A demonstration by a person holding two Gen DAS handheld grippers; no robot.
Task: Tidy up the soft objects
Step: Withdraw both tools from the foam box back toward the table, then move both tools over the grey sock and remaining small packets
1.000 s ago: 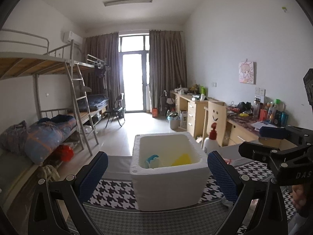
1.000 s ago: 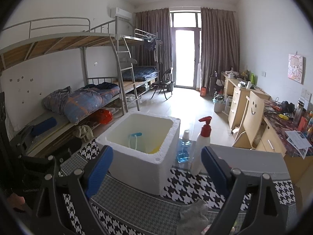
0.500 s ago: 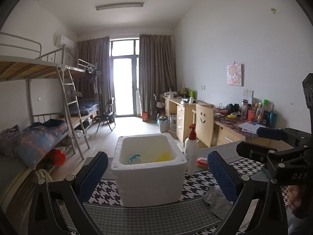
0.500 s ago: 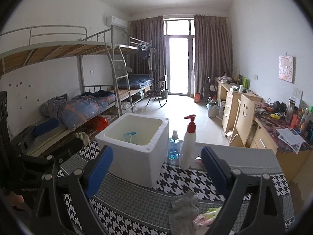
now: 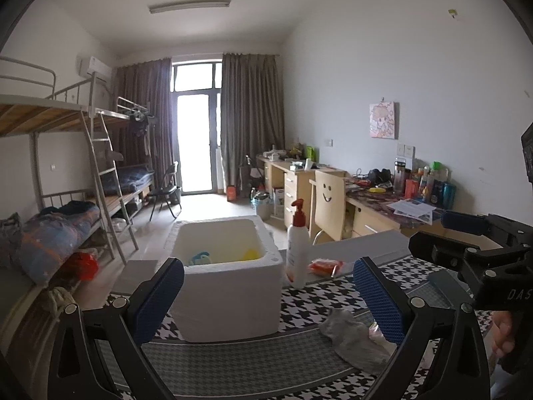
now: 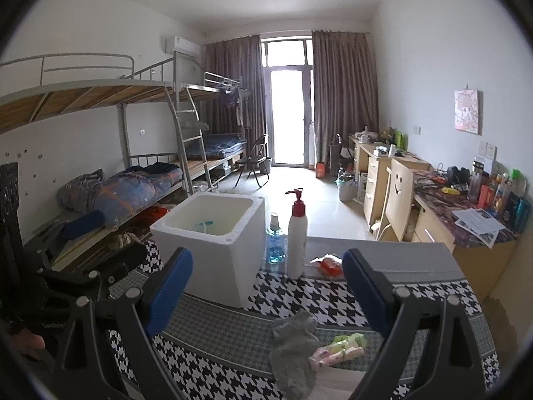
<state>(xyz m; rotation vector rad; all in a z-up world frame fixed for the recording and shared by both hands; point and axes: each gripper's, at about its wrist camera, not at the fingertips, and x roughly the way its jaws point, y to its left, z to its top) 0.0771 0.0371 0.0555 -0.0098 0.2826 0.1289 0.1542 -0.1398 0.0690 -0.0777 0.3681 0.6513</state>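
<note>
A white foam box [image 5: 230, 286] [image 6: 213, 250] stands on the houndstooth table cover and holds a blue and a yellow soft item [image 5: 200, 257]. A grey sock [image 6: 293, 350] [image 5: 349, 336] lies crumpled on the cover in front of my right gripper, with a pastel patterned cloth [image 6: 336, 350] beside it. My left gripper [image 5: 266, 296] is open and empty, in front of the box. My right gripper [image 6: 266, 290] is open and empty, above and behind the sock. It also shows in the left wrist view [image 5: 473, 253] at the right.
A white pump bottle [image 6: 297, 236] [image 5: 297, 250], a blue liquid bottle [image 6: 275, 243] and an orange packet [image 6: 329, 263] stand behind the sock, right of the box. Bunk beds [image 6: 100, 173] are at left, cluttered desks [image 6: 466, 213] at right.
Both grippers have pulled back and up from the box, so it looks smaller. The left view has swung right, and the pump bottle, orange packet and grey sock have come into sight.
</note>
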